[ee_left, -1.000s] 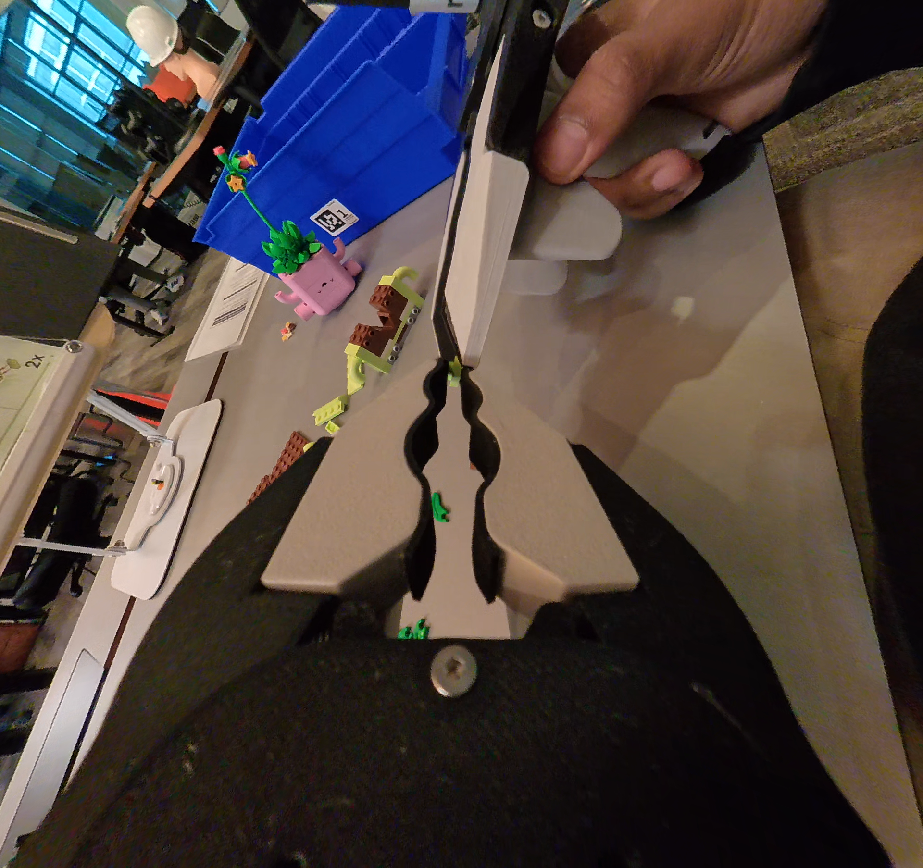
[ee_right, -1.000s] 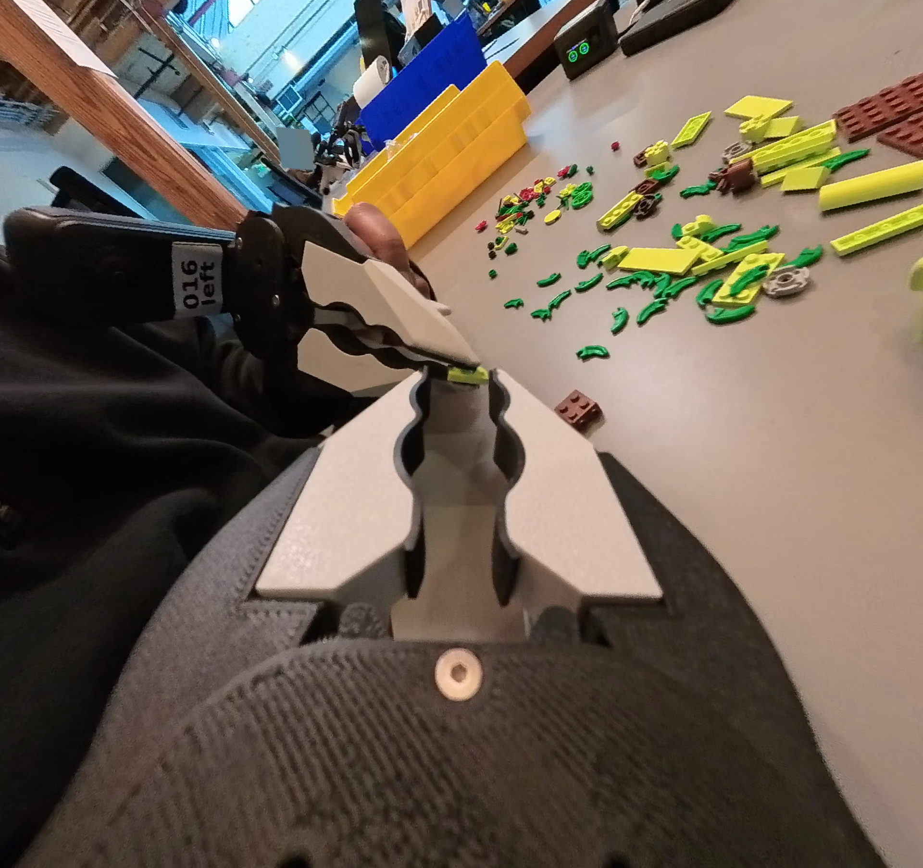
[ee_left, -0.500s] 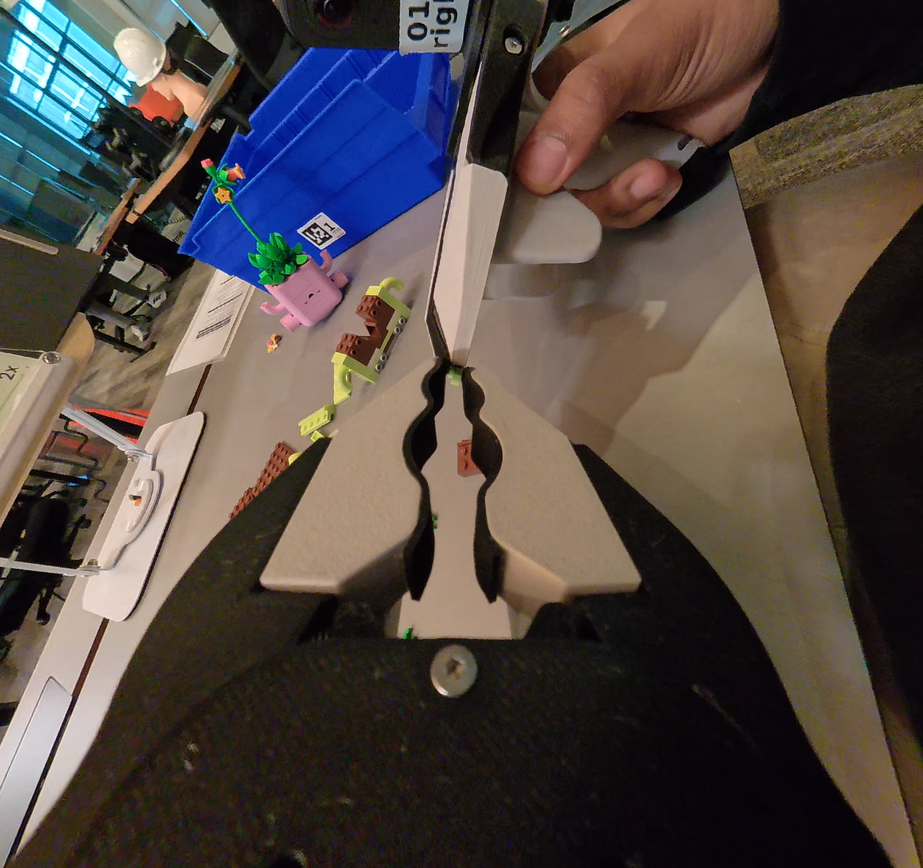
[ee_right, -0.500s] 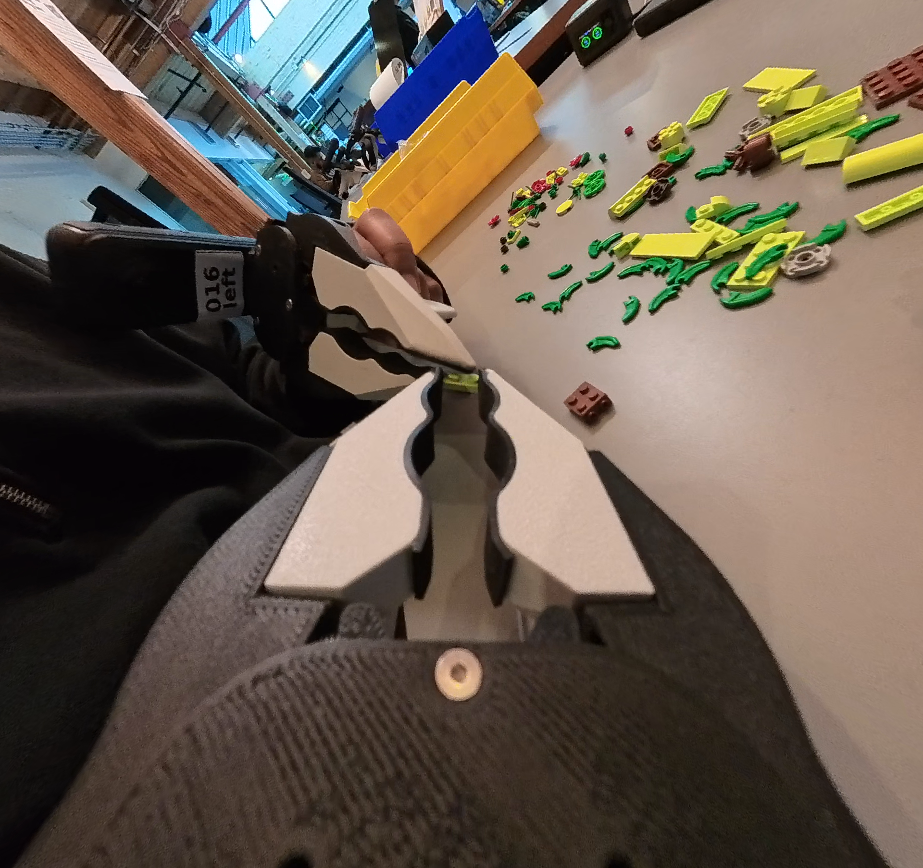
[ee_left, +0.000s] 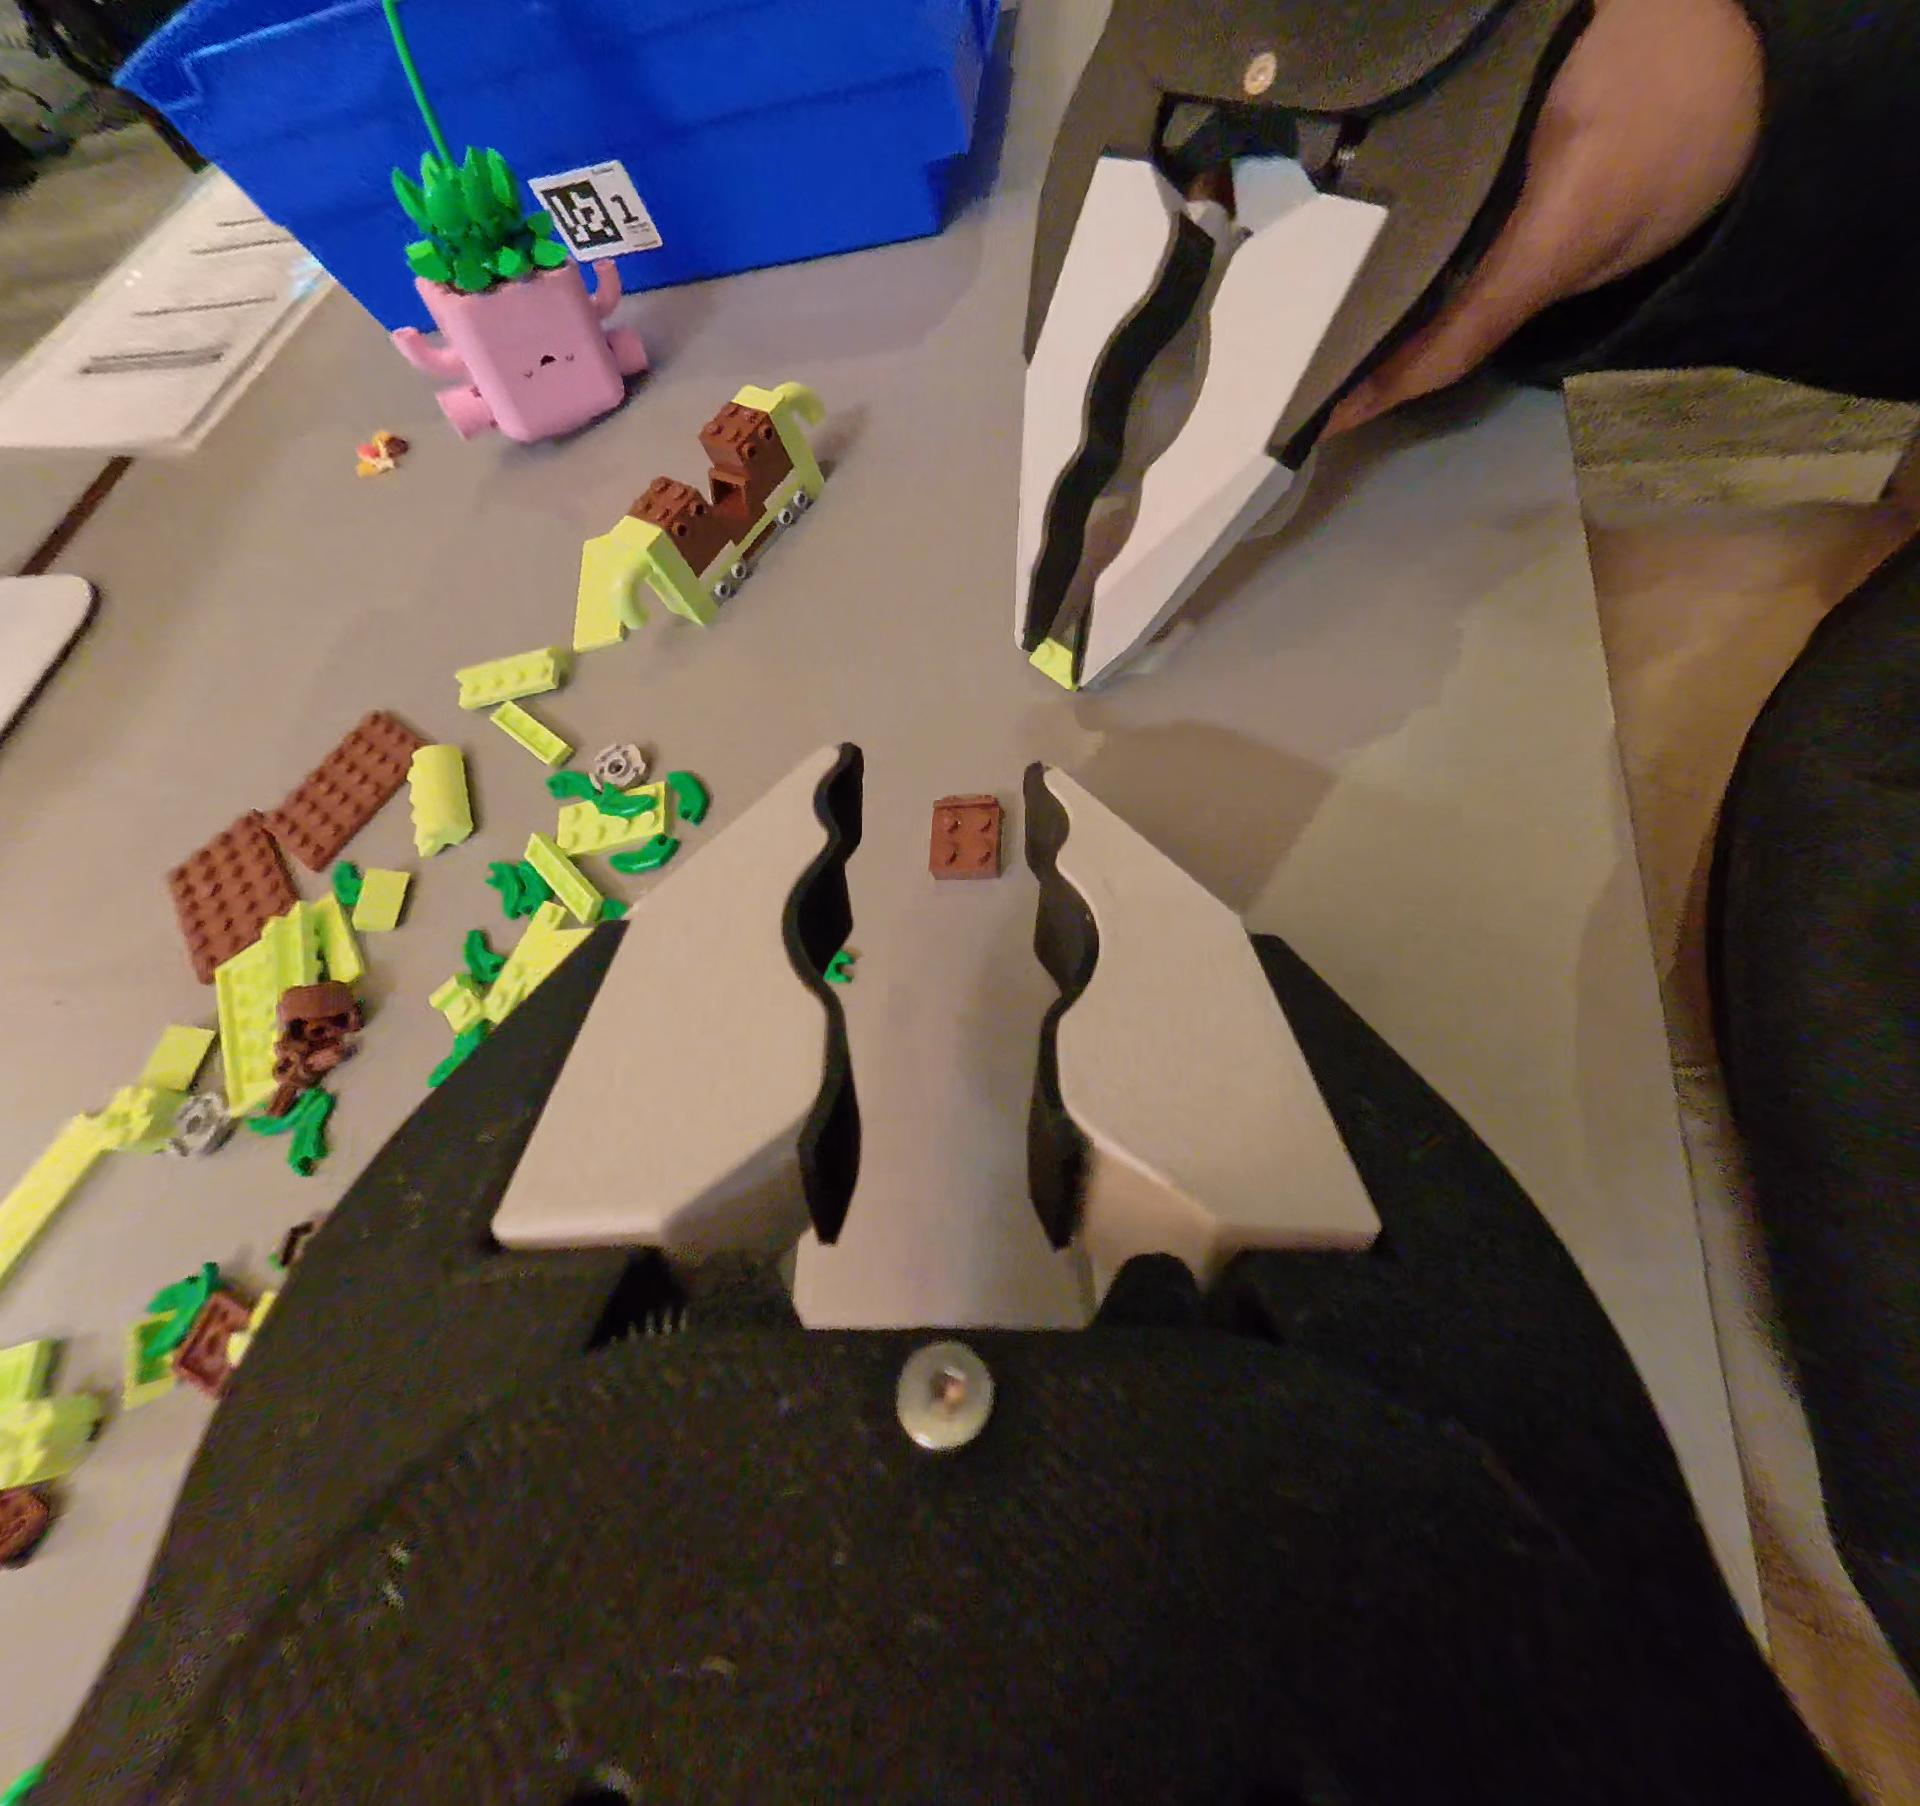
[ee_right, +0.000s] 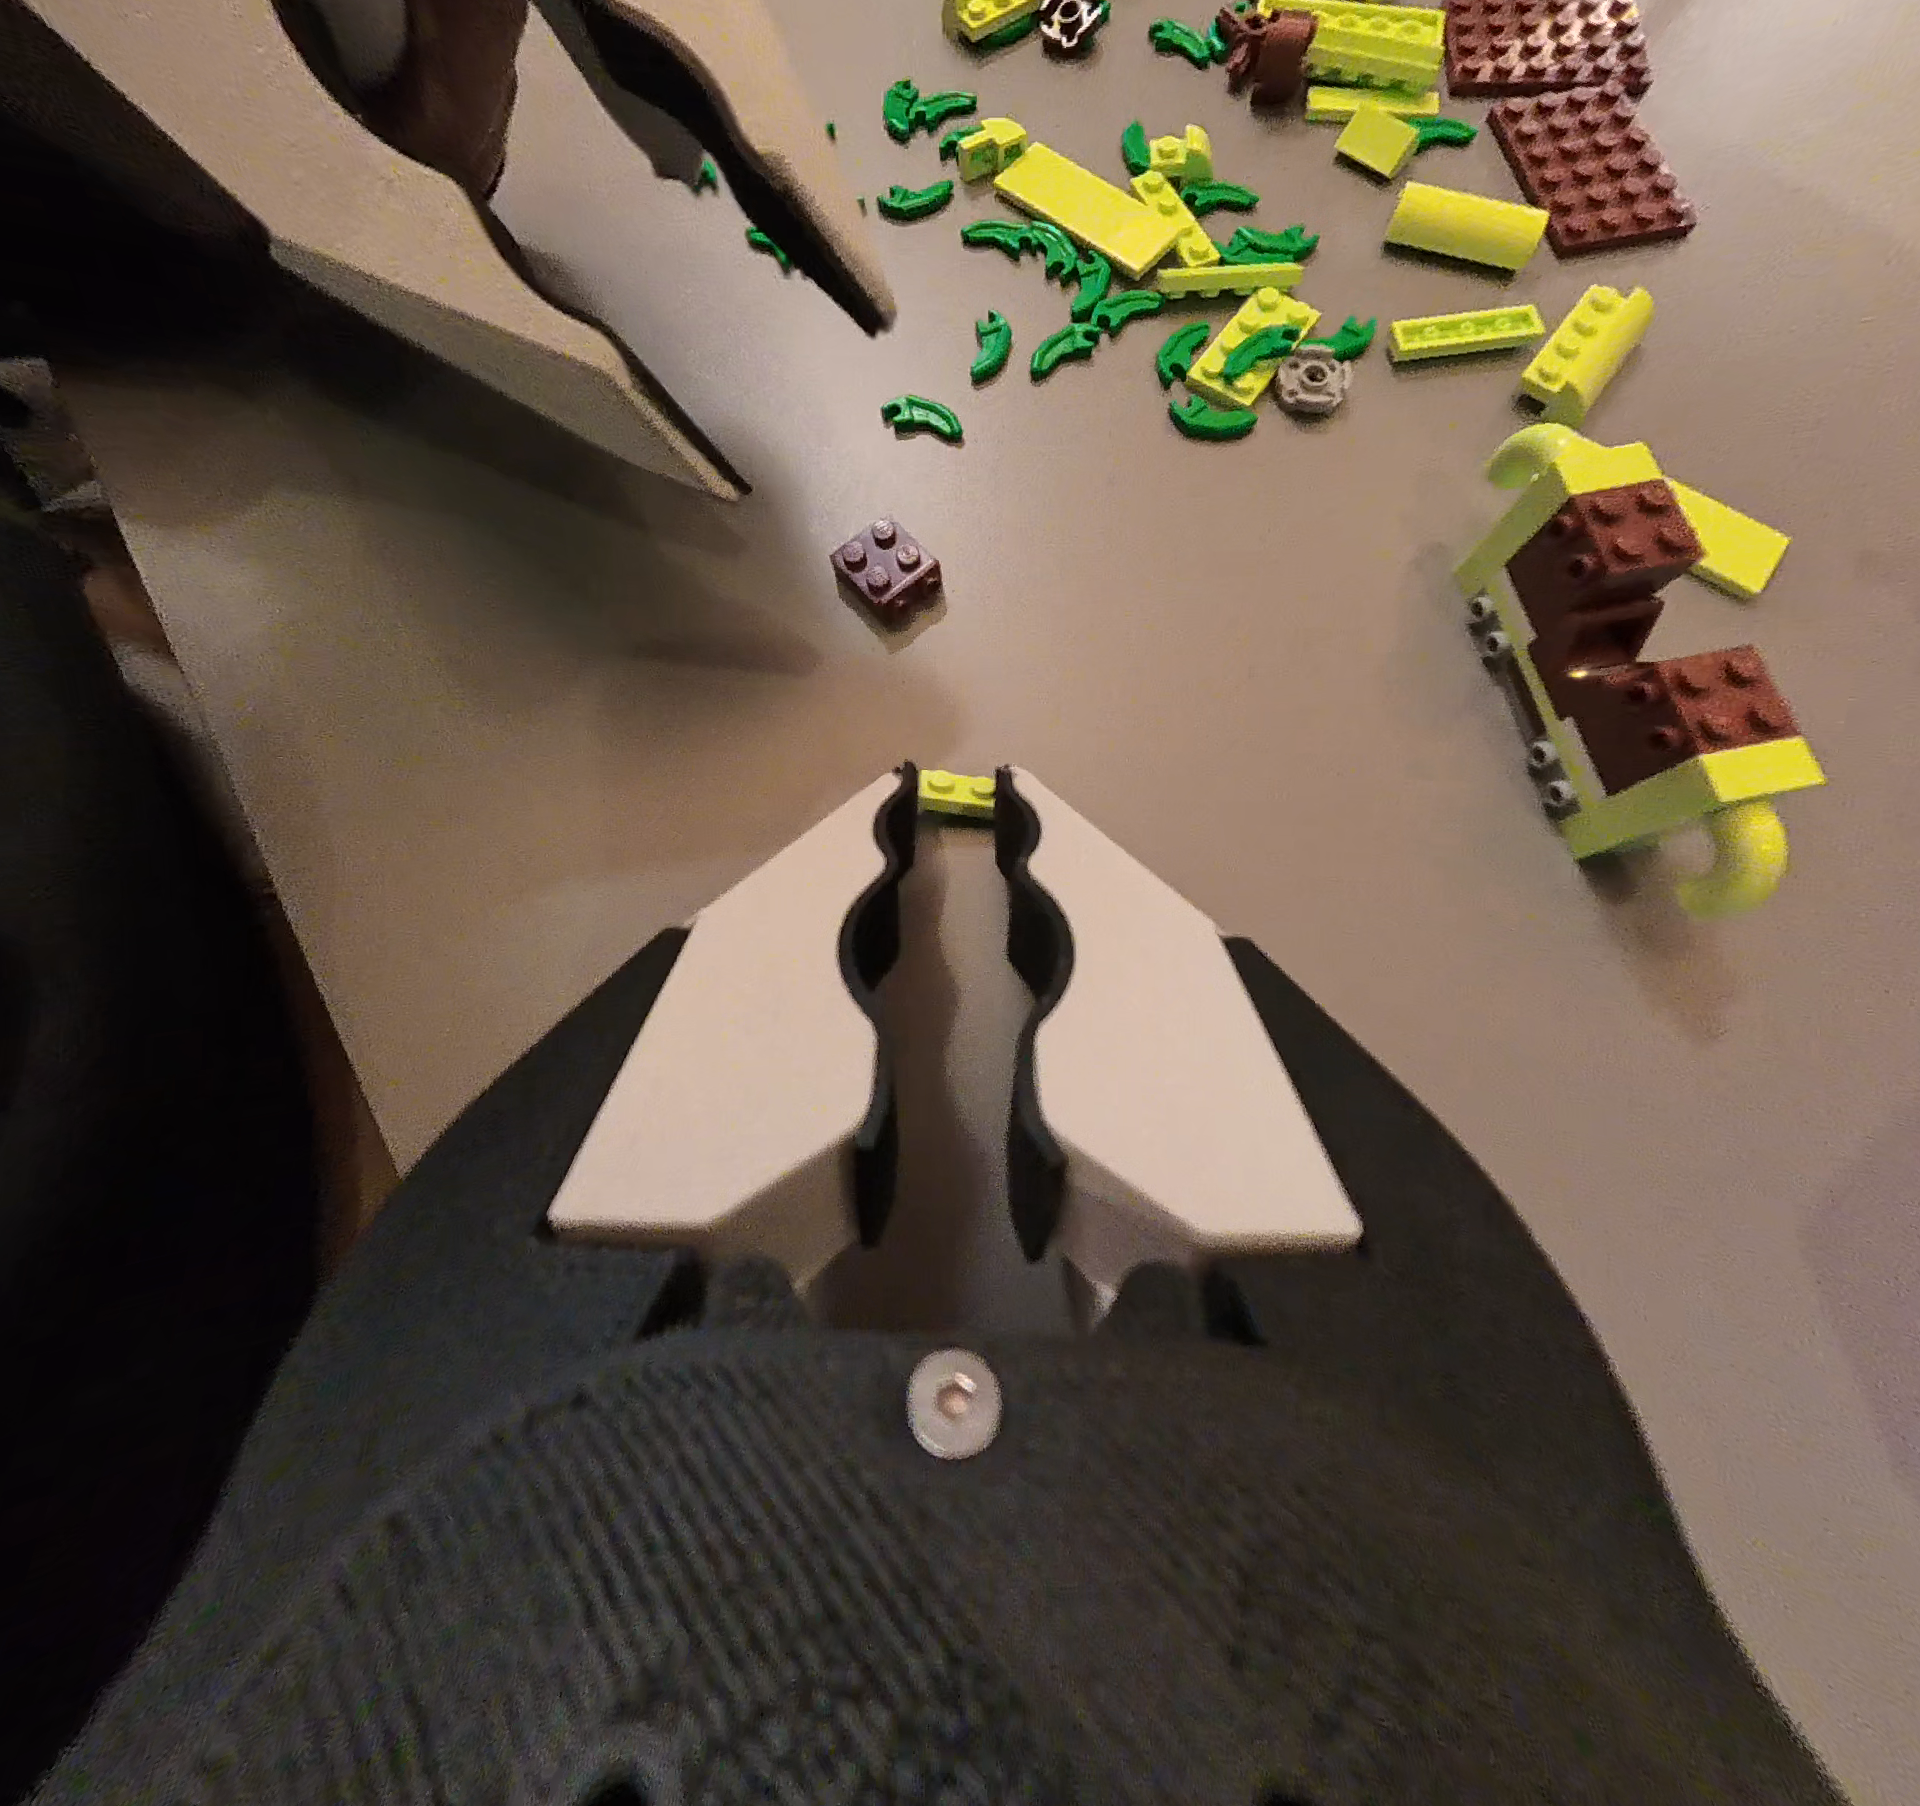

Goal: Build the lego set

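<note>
My left gripper (ee_left: pixel 943 764) is open and empty, low over the grey table. A small brown 2x2 brick (ee_left: pixel 966 837) lies on the table between its tips. My right gripper (ee_right: pixel 956 780) is shut on a small lime plate (ee_right: pixel 958 792); it also shows in the left wrist view (ee_left: pixel 1055 660), tips down near the table, the lime plate (ee_left: pixel 1051 660) at its tip. In the right wrist view the open left gripper (ee_right: pixel 805 406) is at the upper left, with the brown brick (ee_right: pixel 886 567) just below it. A brown and lime partial build (ee_left: pixel 717 520) (ee_right: pixel 1631 655) lies on its side.
Loose lime and green pieces (ee_left: pixel 561 852) (ee_right: pixel 1195 229) and brown plates (ee_left: pixel 291 842) (ee_right: pixel 1558 94) are scattered on the table. A pink pot with a green plant (ee_left: pixel 520 343) stands before a blue bin (ee_left: pixel 623 42). The table edge (ee_left: pixel 1621 821) runs on the right. The tips of one gripper are about 6 centimeters away from the tips of the other.
The two grippers were tip to tip on the lime plate. They have drawn apart, my left gripper has opened, and the plate stays in my right gripper. Both views now look down on the table.
</note>
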